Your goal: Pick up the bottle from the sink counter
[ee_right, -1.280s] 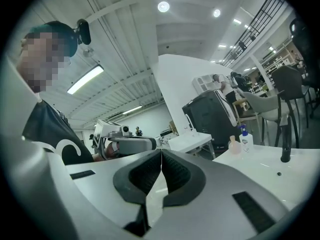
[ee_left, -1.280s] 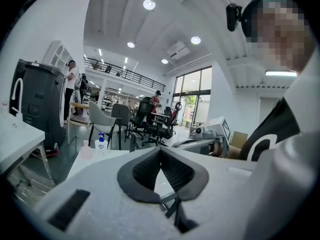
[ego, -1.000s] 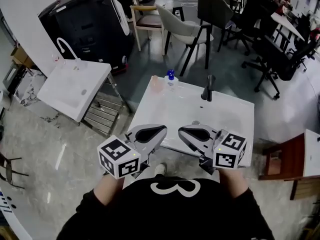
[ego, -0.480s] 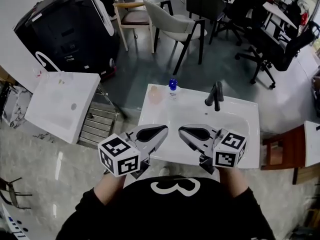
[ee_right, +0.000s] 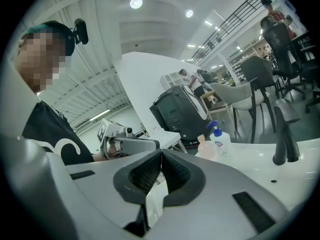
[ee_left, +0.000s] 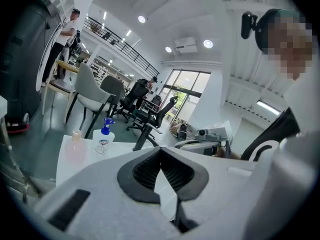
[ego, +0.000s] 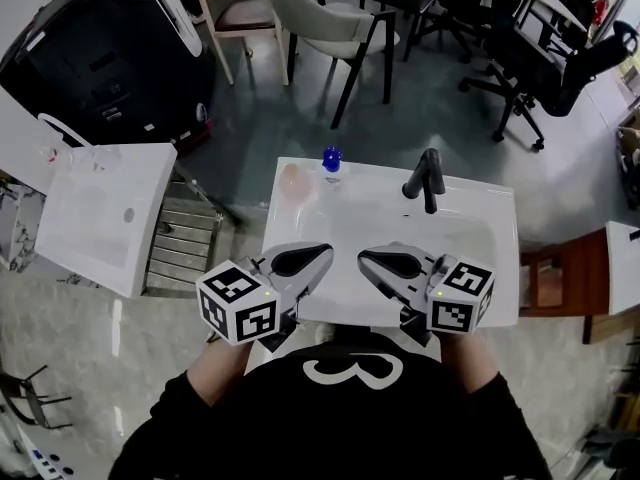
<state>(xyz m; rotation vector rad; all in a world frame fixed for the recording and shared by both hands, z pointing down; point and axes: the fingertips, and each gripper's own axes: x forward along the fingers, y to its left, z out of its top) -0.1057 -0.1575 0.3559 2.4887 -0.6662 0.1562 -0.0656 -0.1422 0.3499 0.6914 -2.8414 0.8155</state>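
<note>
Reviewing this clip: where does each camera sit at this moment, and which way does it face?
Head view: on the person's head, looking steeply down at the sink counter; shows the torso, forearms, left gripper and right gripper.
Left gripper view: on the left gripper, along its shut, empty jaws; bottle at left, the person's torso at right.
Right gripper view: on the right gripper, along its shut, empty jaws; faucet at right, torso at left.
Shared: all three show the bottle.
</note>
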